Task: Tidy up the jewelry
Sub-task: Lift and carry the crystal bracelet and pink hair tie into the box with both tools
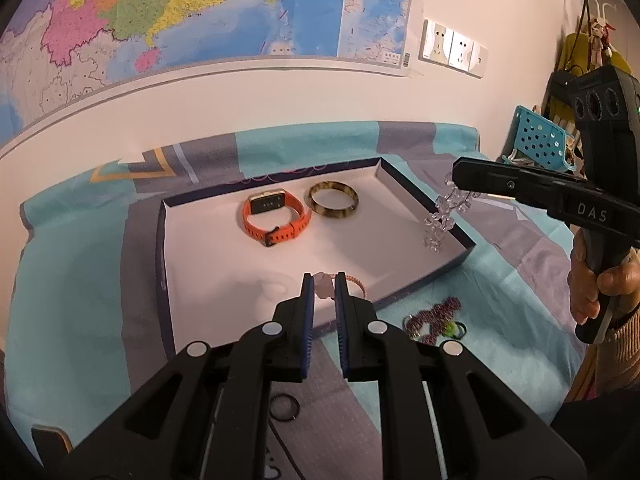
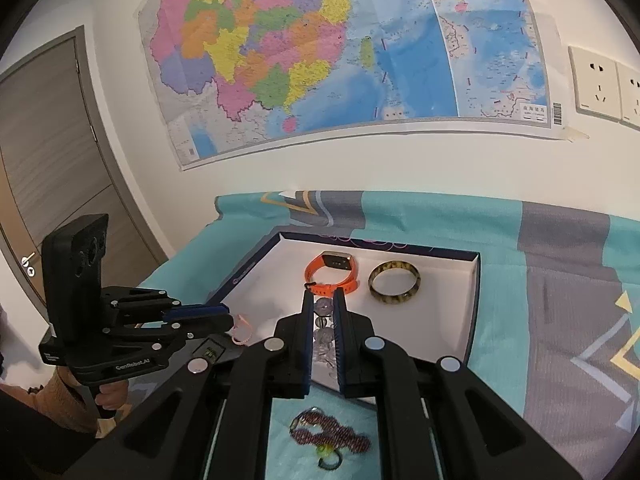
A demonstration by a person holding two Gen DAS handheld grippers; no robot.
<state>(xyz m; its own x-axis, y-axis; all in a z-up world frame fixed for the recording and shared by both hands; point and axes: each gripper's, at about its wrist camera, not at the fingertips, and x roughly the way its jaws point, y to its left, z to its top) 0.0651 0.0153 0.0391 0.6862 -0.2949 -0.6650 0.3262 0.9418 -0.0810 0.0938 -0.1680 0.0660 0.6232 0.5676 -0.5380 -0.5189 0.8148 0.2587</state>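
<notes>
Jewelry sits partly sorted in a shallow white tray (image 1: pixel 192 248) with dark walls, which fills the middle of the left wrist view on a teal and grey cloth (image 1: pixel 80 280). In the tray's upper half lie an orange watch (image 1: pixel 276 216) and, just to its right, a mottled bangle (image 1: pixel 334 199) — close, but apart. The left gripper (image 1: pixel 325 286), low in the centre, has its jaws clamped on a pink bracelet (image 1: pixel 324 283) over the tray's near edge. The right gripper (image 2: pixel 324 308) pinches a clear bead strand (image 2: pixel 323 334); in the left wrist view it hangs at the right, above the tray's right wall. On the cloth outside the tray, lower right of that view, lies a purple bead piece (image 1: pixel 434 316) — beside a black ring (image 1: pixel 284 407) at bottom centre. A map (image 2: pixel 320 52) covers the wall behind.
</notes>
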